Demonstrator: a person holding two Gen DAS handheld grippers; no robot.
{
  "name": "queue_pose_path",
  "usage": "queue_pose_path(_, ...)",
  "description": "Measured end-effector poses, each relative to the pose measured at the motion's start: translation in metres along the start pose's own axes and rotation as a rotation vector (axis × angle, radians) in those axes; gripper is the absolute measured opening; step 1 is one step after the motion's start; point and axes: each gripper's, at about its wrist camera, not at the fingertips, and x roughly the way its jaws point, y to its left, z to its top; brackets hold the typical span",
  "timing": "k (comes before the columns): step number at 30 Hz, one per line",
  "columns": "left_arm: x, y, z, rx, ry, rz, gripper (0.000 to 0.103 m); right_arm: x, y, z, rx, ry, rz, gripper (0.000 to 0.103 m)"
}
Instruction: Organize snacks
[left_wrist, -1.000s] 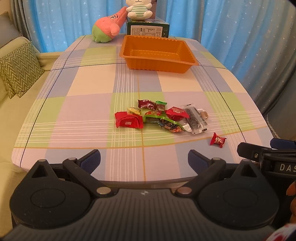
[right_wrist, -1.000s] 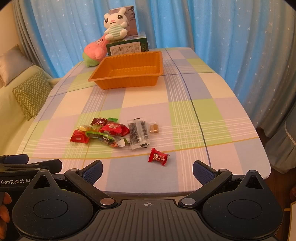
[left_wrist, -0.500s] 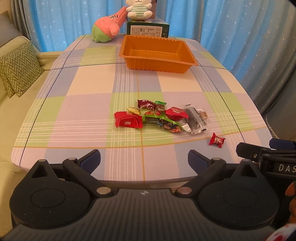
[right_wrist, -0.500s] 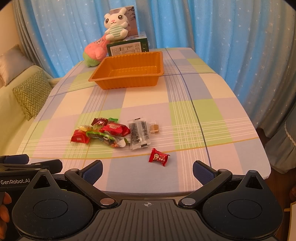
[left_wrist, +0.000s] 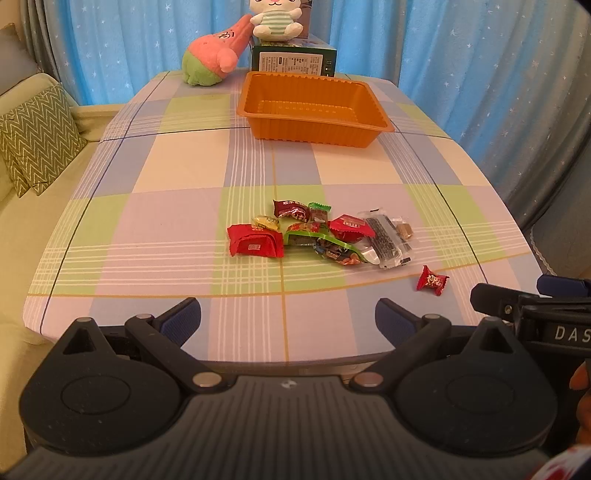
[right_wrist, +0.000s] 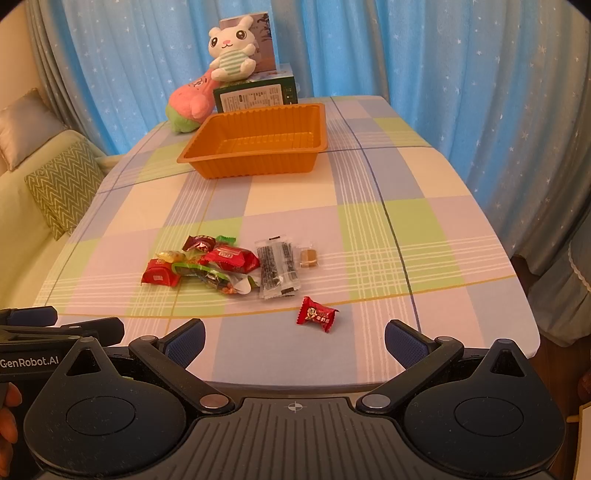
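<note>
Both my left gripper (left_wrist: 288, 314) and right gripper (right_wrist: 293, 338) hang wide open, empty. The red candy (right_wrist: 317, 315) lies alone, well short of the orange tray (right_wrist: 255, 142); light, crinkly, probably slippery, so I'd pinch its middle.
</note>
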Motion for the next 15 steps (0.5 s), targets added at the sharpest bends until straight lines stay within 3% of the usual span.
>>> queue_pose_path(15, -0.0015, -0.0003, 0.0008, 0.001, -0.001, -0.003, 0.100, 0.0001, -0.0003, -0.0001, 0.000, -0.001, 0.000, 0.103)
